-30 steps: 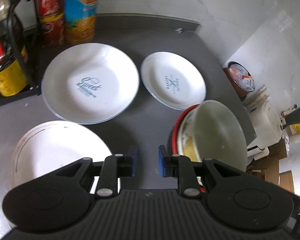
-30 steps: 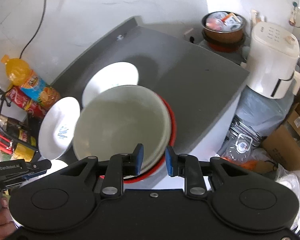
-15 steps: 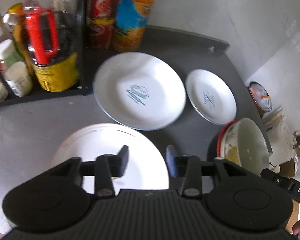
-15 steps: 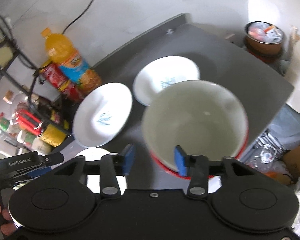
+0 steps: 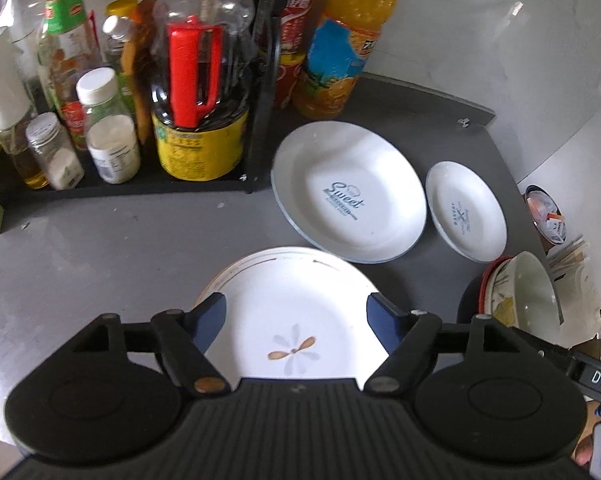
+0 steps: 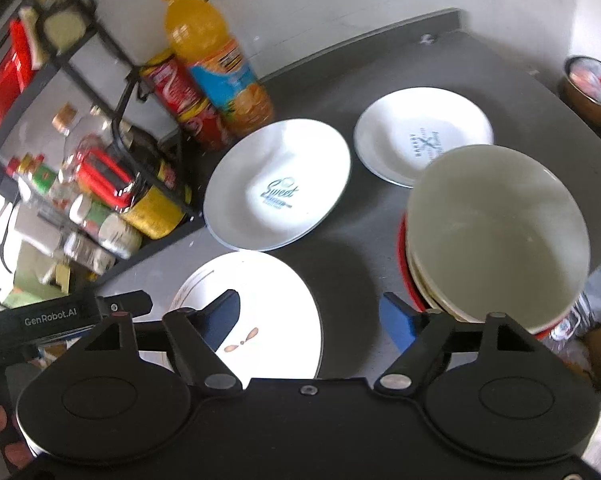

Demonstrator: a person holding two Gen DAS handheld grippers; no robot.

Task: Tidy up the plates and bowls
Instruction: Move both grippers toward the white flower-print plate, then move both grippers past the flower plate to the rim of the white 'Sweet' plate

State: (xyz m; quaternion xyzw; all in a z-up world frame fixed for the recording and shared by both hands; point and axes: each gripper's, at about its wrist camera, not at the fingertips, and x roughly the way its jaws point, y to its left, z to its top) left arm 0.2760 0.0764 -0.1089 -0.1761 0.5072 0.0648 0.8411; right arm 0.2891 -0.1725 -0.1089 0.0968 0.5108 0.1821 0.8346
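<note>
Both hand-held grippers, left (image 5: 296,316) and right (image 6: 310,314), are opening with nothing between the jaws, above the flower plate (image 5: 300,304) on the grey surface (image 5: 100,248). Plates look stiff, glazed, slippery and breakable; pinch a rim. Readable: "Sweet" plate (image 5: 348,196), "GenRobot.AI" on the left tool.

Bright daylight washes my views; the flower plate (image 5: 292,308) glares nearly blown out. Soft shadows pool on the grey tabletop (image 5: 100,248). Fisheye bends every edge, and the rack bottles (image 6: 92,208) smear with motion blur.
</note>
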